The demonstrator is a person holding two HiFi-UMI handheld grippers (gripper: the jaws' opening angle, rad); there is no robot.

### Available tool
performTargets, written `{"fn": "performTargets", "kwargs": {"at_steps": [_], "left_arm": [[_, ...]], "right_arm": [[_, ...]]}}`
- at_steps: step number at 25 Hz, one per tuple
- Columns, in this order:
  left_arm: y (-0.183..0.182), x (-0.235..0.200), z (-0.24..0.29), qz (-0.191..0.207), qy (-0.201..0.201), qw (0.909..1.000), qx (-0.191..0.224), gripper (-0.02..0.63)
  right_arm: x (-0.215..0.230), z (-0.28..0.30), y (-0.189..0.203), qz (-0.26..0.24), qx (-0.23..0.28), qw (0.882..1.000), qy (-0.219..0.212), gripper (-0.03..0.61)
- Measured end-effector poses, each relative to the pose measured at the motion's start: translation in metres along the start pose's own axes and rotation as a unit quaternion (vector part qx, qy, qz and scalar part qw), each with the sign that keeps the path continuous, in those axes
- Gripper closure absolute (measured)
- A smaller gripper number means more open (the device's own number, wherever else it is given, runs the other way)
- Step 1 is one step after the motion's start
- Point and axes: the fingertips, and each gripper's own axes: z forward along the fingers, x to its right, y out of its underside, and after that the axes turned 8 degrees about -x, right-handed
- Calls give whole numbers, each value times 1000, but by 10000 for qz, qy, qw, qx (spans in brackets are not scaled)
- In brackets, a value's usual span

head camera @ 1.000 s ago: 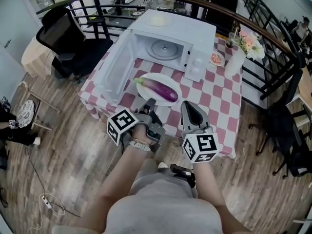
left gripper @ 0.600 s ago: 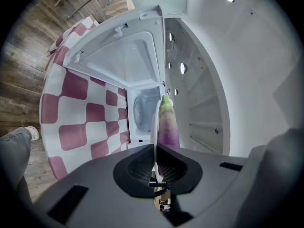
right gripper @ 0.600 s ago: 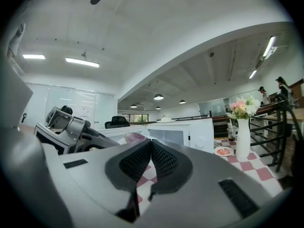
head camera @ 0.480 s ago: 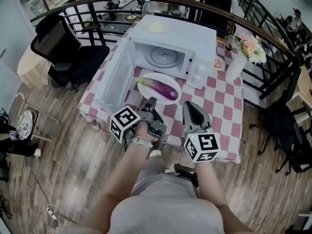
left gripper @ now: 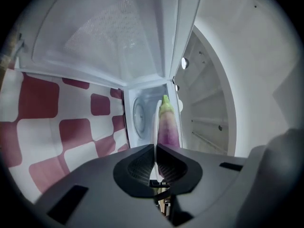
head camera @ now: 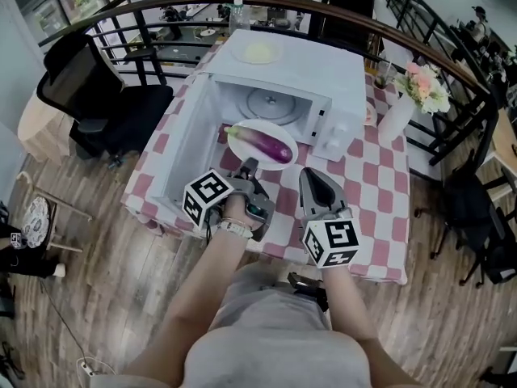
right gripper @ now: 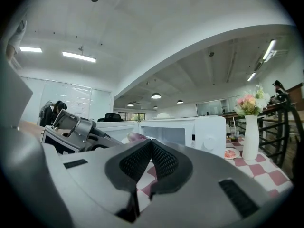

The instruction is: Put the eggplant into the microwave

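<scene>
A purple eggplant [head camera: 269, 144] [left gripper: 167, 127] lies on a white plate [head camera: 242, 135]. My left gripper [head camera: 249, 166] [left gripper: 156, 146] is shut on the plate's near rim and holds it at the mouth of the white microwave [head camera: 323, 75]. The microwave's door [head camera: 182, 148] stands open to the left, and the glass turntable [head camera: 271, 103] inside is bare. In the left gripper view the plate shows edge-on, with the eggplant pointing into the cavity. My right gripper [head camera: 311, 176] [right gripper: 151, 142] hovers over the checked tablecloth to the right of the plate, shut and empty.
A white vase of flowers [head camera: 400, 107] and a small dish [head camera: 368, 113] stand right of the microwave. A pale plate [head camera: 258, 52] lies on top of it. A black office chair [head camera: 97, 95] stands left of the table, and a curved railing [head camera: 323, 6] runs behind.
Both grippers have moved forward toward the microwave. The plate with the eggplant has gone with the left gripper, from the table in front of the microwave to its opening.
</scene>
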Motion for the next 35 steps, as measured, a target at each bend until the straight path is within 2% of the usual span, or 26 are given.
{"fn": "performTargets", "kwargs": {"at_steps": [5, 9, 13, 20, 30, 35], "left_arm": [[-23, -12, 28, 70, -23, 9999, -115, 597], [-33, -27, 51, -25, -84, 9998, -173, 597], [-39, -37, 74, -117, -164, 9995, -259, 597], [-59, -43, 109, -111, -141, 9998, -125, 597], [-78, -66, 152, -680, -158, 9975, 121, 597], [-83, -77, 164, -752, -293, 9966, 186, 597]], "right_arm": [[5, 28, 20, -28, -93, 9999, 97, 554], [10, 48, 35, -76, -163, 9997, 141, 554], [12, 68, 46, -367, -247, 9989, 128, 554], [27, 99, 59, -437, -357, 9983, 148, 554], [43, 122, 69, -345, -259, 9990, 96, 554], [49, 126, 75, -325, -259, 9991, 82, 554]]}}
